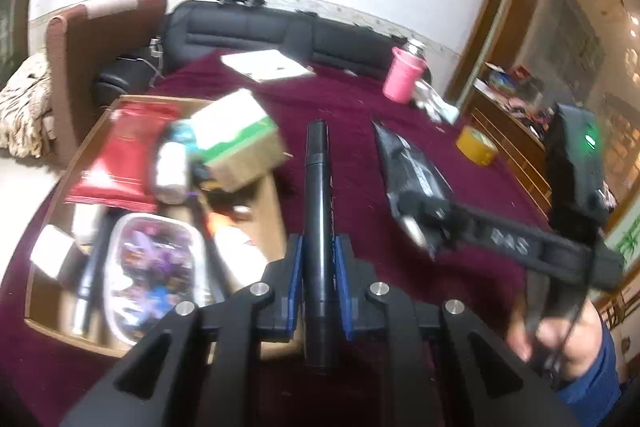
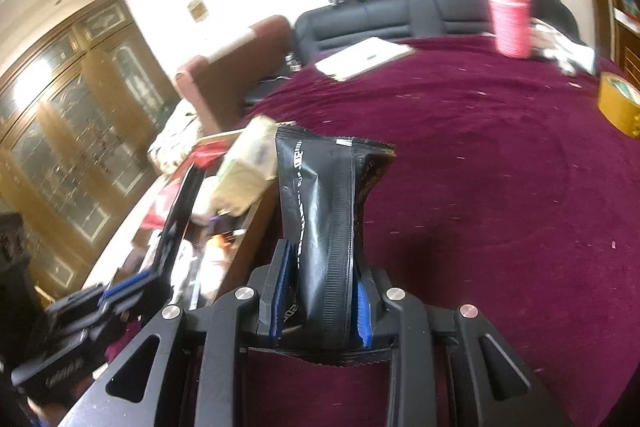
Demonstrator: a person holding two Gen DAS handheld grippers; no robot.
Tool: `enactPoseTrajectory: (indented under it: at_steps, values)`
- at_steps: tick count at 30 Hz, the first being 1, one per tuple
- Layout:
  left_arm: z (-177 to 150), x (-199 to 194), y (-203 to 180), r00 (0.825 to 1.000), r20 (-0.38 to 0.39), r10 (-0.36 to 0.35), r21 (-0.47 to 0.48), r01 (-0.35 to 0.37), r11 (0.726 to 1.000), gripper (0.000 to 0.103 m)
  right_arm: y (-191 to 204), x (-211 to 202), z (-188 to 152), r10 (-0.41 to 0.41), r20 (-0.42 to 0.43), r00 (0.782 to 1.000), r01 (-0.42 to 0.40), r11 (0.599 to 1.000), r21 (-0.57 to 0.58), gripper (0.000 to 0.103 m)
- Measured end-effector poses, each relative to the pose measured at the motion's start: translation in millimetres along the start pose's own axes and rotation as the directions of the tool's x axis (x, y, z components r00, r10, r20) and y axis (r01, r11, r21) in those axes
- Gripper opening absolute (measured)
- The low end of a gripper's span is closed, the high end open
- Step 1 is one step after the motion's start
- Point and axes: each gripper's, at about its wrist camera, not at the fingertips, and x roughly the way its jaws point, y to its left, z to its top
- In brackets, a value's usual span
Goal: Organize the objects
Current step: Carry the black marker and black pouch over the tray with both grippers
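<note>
1. Left gripper [image 1: 318,259] – blue pads nearly together, pinching a black marker [image 1: 317,187] around its mid-barrel. Marker runs straight ahead toward 12 o'clock, cap end forward, tail sticking back past the pads.
2. Right gripper [image 2: 323,287] – pads clamped on the lower part of a black snack pouch [image 2: 320,195]; the pouch stands up out of the jaws, crimped top edge at 12 o'clock.
3. Both items are airborne over the maroon tablecloth [image 2: 500,187]. The cardboard tray [image 1: 256,187] sits at 9–10 o'clock of the left view, already crowded: red packet [image 1: 120,155], green-and-white box [image 1: 236,135], clear-lidded container [image 1: 154,267].
4. Marker handling: rigid, light, smooth round barrel – likely to roll or pivot between flat pads. Mid-barrel hold looks balanced; keep it level on release so it doesn't roll off the pile.
5. Pouch handling: soft, crinkly film, light, likely slippery. It has buckled inward where it is pinched. Contents may crush, so a hold on the seam or crimped edge would be safer than across the belly.
6. Away from the tray: pink cup [image 1: 402,77] at 1 o'clock, tape roll [image 1: 476,147] at 2 o'clock in the left view.
</note>
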Motion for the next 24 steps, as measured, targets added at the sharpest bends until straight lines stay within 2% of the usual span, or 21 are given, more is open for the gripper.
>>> enactPoseTrajectory:
  at_steps: [9,12,24]
  values:
    - [17,4,65,0.995,0.058,0.083,-0.102,-0.077,0.992,0.016,57,16,-2,0.016,-0.039,0.999,-0.020,0.994,-0.106,0.031]
    - [20,14,78,0.997,0.053,0.064,-0.130,-0.056,0.990,0.016,71,25,-2,0.010,-0.056,0.998,-0.018,0.991,-0.133,0.031]
    - [20,30,118,0.998,0.016,0.052,-0.217,-0.047,0.975,0.015,106,66,-8,0.001,-0.136,0.991,-0.027,0.982,-0.189,0.031]
